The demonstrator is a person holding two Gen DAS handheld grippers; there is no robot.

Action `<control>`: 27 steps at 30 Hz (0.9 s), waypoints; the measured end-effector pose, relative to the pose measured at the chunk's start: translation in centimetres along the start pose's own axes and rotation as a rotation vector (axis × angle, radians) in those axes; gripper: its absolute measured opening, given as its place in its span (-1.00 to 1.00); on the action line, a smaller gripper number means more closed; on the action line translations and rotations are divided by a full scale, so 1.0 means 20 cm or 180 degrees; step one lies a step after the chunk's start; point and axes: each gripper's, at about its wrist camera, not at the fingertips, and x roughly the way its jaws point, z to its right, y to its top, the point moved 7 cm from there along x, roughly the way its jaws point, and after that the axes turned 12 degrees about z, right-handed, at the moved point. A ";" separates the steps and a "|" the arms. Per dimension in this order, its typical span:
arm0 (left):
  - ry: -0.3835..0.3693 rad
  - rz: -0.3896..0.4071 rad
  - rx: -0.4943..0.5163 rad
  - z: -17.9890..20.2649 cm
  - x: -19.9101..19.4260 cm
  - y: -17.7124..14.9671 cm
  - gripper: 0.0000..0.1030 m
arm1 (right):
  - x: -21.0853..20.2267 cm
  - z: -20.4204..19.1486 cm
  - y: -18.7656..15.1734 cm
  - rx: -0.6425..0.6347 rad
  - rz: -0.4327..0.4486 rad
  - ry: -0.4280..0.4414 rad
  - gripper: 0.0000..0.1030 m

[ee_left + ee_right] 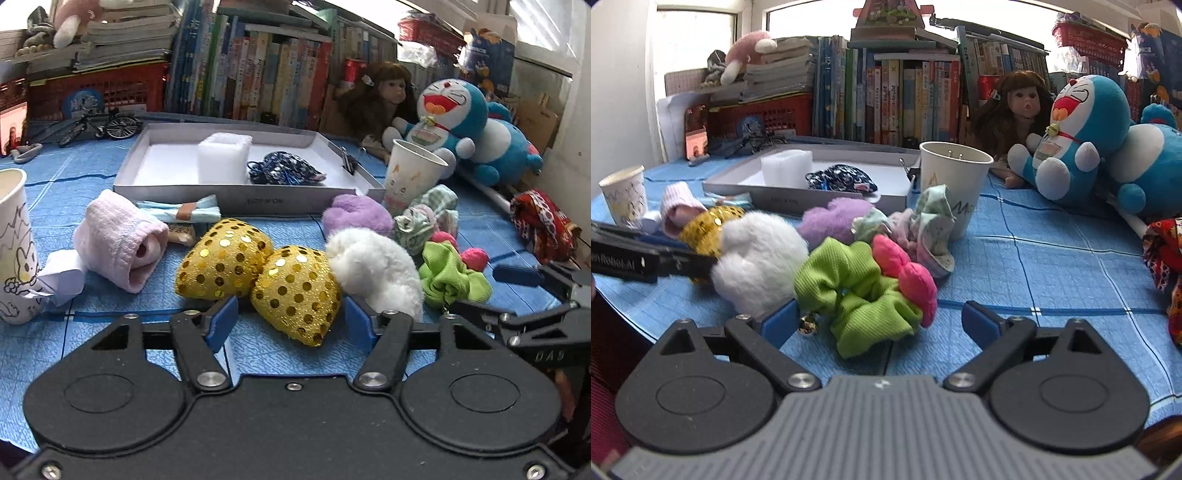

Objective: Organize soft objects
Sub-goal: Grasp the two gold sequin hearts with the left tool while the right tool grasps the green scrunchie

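**Inspector:** Start with the left gripper (pixel 291 319). How do its jaws stand?

**Onlooker:** Spread apart, holding nothing. The nearer gold sequined heart (pixel 297 293) lies on the blue cloth (pixel 110 332) between the two blue pads; whether they touch it, I cannot tell. A second gold heart (pixel 221 258) sits just ahead and left of it, and a white fluffy piece (pixel 376 271) presses against the right pad.

**Inspector:** And the right gripper (pixel 882 321)?

**Onlooker:** Also wide open, empty. A green scrunchie (pixel 849 295) lies between its pads, close to the left one, with a pink scrunchie (pixel 905 273) touching it just beyond.

**Inspector:** What does one camera catch that the other misses?

**Onlooker:** The left view shows a rolled pink towel (pixel 118 240) in full, ahead to the left, and the right gripper's fingers entering at its right edge. The right view shows the towel only partly, but shows the inside of the paper cup (pixel 955 184): bare wall, bottom hidden.

**Inspector:** Containers?

**Onlooker:** A shallow grey tray (pixel 236 195) straight ahead of the left gripper holds a white foam block (pixel 224 157) and a dark patterned fabric bundle (pixel 286 168), side by side. A second paper cup (pixel 14 251) stands far left; its contents are out of sight.
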 end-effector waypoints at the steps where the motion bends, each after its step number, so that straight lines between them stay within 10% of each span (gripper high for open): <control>1: 0.0030 0.0027 0.0005 0.00 0.00 0.00 0.09 | 0.00 -0.01 -0.01 -0.0037 0.0015 -0.0020 0.91; 27: 0.0295 0.0195 0.0260 0.09 0.07 -0.08 0.13 | 0.05 -0.09 -0.06 -0.0016 0.0402 -0.0388 0.63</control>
